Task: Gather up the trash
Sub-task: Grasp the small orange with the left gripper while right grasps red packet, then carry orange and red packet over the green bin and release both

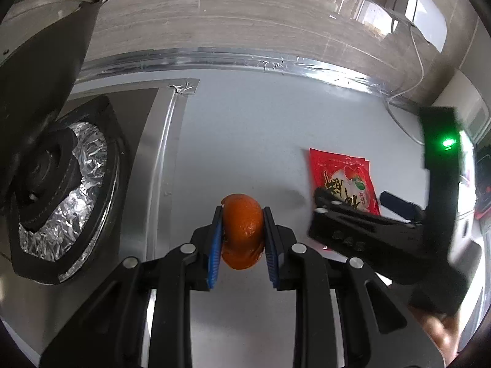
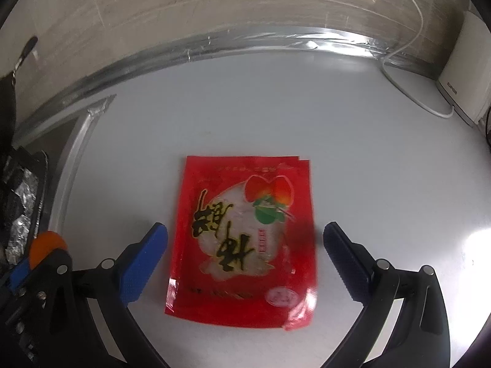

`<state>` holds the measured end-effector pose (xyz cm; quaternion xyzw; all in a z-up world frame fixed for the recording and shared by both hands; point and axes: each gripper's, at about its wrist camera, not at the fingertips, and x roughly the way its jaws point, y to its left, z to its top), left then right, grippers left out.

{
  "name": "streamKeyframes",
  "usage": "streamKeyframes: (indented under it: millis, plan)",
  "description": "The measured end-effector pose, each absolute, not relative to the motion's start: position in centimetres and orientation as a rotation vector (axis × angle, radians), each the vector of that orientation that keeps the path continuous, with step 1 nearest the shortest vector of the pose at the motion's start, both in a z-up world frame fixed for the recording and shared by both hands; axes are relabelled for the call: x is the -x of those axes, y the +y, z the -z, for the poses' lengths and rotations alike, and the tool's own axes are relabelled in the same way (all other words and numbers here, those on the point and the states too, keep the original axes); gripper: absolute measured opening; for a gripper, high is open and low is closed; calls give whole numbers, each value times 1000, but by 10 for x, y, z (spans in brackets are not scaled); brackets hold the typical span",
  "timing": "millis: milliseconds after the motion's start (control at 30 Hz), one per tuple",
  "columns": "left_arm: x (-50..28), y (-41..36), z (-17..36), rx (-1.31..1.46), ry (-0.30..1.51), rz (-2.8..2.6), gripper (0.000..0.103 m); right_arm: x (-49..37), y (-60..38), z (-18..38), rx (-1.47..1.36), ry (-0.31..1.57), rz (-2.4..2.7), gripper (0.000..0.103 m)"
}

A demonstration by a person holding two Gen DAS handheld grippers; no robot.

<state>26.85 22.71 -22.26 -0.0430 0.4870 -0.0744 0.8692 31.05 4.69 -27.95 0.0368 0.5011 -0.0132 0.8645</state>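
a: on our left gripper [image 1: 242,239] the blue pads [image 1: 215,245] are clamped on the crumpled orange citrus peel [image 1: 242,230], held just above the pale grey countertop [image 1: 245,128].

b: and our right gripper [image 2: 245,251] has its fingers spread wide, one on each side of the flat red plastic snack wrapper [image 2: 245,239] lying on that counter. we can't tell whether the pads touch the counter.

a: from our left view the wrapper [image 1: 343,178] sits to the right of the peel, partly behind the right gripper [image 1: 346,230].

b: to our left we see the foil-lined black stove burner [image 1: 61,190], and a white cable [image 2: 411,92] runs along the back.
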Motion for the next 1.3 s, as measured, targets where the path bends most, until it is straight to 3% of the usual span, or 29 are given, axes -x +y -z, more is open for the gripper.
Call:
streamKeyframes:
  millis: [133,200,233,300,333,367,733,1000,1300]
  plan:
    - [-267,228,221,89,1016,151,24,-308,54,282,-27,1039,15,98]
    - [-266,228,220,89,1017,151,24,-304,53,279,-16,1017,-6,83]
    - [-265,228,220,89,1018,152,24,-302,52,277,-14,1010,-10,66]
    - [-264,228,220,90,1018,149,24,-299,49,273,-11,1010,-35,48]
    - [-264,227,219,93,1018,150,24,-298,47,271,-6,1009,-47,32]
    - [-263,227,219,96,1018,152,24,-298,46,271,-4,1012,-54,28]
    - [-234,199,195,67,1000,211,24,-253,16,240,2,983,-113,24]
    - [-160,143,167,5,1002,352,24,-137,-49,200,2,960,-100,24]
    - [-41,75,167,-49,1078,525,24,1,-102,198,-31,1026,-151,25]
